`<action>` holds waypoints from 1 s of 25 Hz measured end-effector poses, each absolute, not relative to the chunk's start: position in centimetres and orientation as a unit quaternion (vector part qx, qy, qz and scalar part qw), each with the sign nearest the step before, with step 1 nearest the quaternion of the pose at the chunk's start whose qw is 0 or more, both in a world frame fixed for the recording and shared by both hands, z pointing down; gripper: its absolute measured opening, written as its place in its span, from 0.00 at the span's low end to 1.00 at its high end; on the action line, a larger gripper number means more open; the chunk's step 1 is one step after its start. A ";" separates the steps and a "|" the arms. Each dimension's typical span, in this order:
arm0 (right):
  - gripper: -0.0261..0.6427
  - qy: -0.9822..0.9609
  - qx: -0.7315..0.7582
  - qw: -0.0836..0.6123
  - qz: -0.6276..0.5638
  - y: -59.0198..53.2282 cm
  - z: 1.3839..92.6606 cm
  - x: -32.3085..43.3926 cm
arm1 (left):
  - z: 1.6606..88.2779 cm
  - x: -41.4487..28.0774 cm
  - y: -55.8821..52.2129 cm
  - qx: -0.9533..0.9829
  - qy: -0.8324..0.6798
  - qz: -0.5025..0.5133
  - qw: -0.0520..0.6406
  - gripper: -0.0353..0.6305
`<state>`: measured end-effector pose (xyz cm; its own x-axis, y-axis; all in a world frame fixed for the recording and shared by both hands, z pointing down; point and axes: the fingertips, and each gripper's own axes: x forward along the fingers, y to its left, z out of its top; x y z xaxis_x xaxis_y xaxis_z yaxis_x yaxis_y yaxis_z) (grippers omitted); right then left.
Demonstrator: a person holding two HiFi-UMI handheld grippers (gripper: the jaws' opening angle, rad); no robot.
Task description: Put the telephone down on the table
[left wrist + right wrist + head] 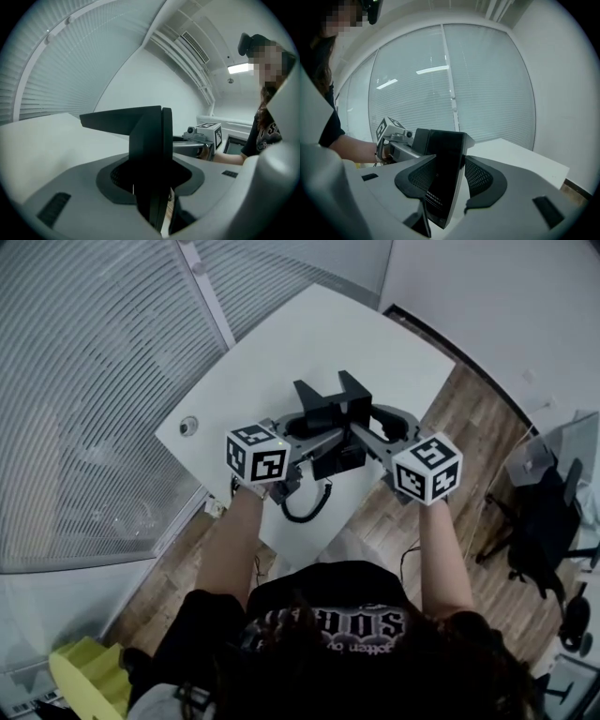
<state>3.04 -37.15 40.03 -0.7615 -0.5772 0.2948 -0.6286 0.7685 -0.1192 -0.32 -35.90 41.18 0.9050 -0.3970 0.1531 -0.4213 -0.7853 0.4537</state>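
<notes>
Person's black shirt (pixel 328 615) fills 6 o'clock in the head view. At centre, the left gripper (pixel 302 432) and right gripper (pixel 373 427) clamp the black, angular telephone (pixel 330 418) over the white table (pixel 309 334) (coiled cord (pixel 307 510) dangling). Left gripper view: jaws pinch its thin edge. Right gripper view: jaws pinch a glossy, small-printed panel.

Slatted blinds (pixel 84 381) fill the window wall at ten o'clock. Wooden floor (pixel 469 418) shows at two o'clock, a black office chair (pixel 548 521) at four, and a yellow stepped block (pixel 89 676) at eight.
</notes>
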 end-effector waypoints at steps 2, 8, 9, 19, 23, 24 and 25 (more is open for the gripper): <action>0.34 -0.928 0.332 0.121 0.116 -37.8 40.8 3.3 | 41.9 -0.1 -36.6 0.943 -0.212 0.026 0.255 0.30; 0.34 -0.922 0.339 0.133 0.132 -38.9 43.1 3.7 | 44.2 0.4 -37.7 0.940 -0.200 0.040 0.273 0.31; 0.34 -0.921 0.339 0.136 0.134 -39.1 43.5 3.8 | 44.6 0.5 -37.9 0.940 -0.199 0.044 0.274 0.31; 0.34 -0.913 0.345 0.130 0.174 -42.0 46.4 4.6 | 47.2 1.1 -40.9 0.932 -0.210 0.059 0.289 0.31; 0.34 -0.910 0.350 0.124 0.185 -42.9 47.4 4.9 | 48.2 1.3 -41.8 0.929 -0.214 0.052 0.298 0.31; 0.34 -0.909 0.351 0.123 0.187 -43.2 47.6 4.9 | 48.4 1.3 -42.1 0.927 -0.214 0.047 0.304 0.31; 0.34 -0.909 0.351 0.122 0.189 -43.6 47.7 4.9 | 48.5 1.3 -42.5 0.926 -0.214 0.043 0.310 0.31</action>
<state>4.86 -43.57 47.74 -0.7236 -0.5922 0.3546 -0.6844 0.6822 -0.2574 1.25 -42.46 48.55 0.9050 -0.3688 0.2120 -0.4221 -0.7171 0.5547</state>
